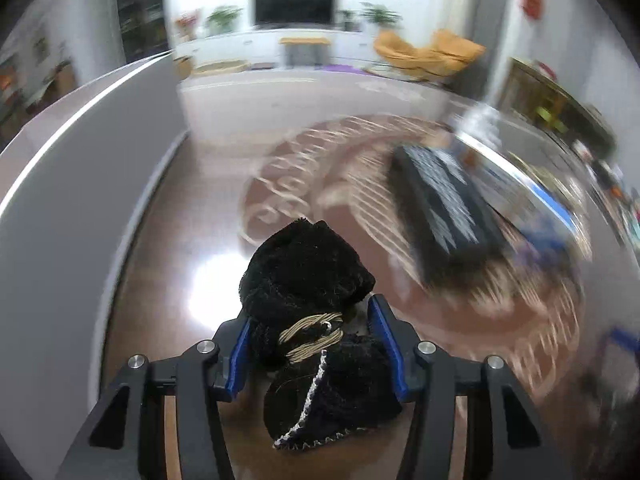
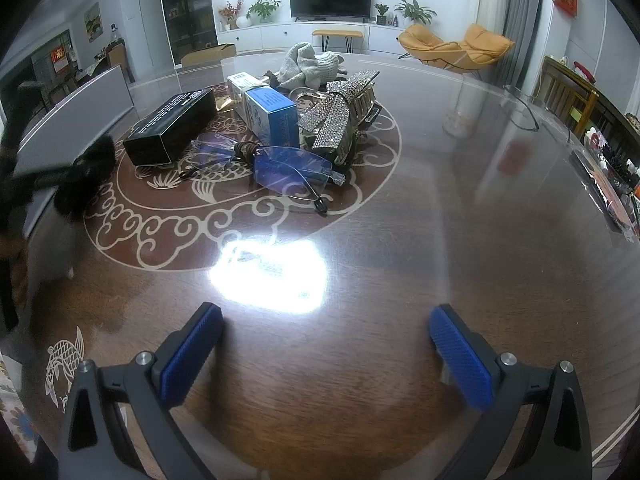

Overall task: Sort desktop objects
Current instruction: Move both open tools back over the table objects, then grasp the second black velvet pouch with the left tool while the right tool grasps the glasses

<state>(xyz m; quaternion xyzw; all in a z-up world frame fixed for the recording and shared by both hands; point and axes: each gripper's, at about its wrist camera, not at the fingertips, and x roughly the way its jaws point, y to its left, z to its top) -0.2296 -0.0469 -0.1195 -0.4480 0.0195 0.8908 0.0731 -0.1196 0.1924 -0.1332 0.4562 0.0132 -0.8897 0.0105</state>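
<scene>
We find the left claw [image 1: 316, 344] clamped on the black fuzzy hair accessory [image 1: 308, 280] above the table [image 1: 168, 280]. The right claw [image 2: 326, 354] stands apart, empty. We advise keeping the grip firm, clear of the black box [image 1: 444, 204].

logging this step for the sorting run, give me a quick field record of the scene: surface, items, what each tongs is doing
surface: dark wooden table with pale scroll inlay
left tongs: closed on a black fuzzy bow with a tan cord knot
right tongs: open, empty, above bare table
central pile: black box, blue box, blue-tinted glasses, rhinestone bow clip, grey knit cloth
image quality: left view blurred away from the bow
</scene>
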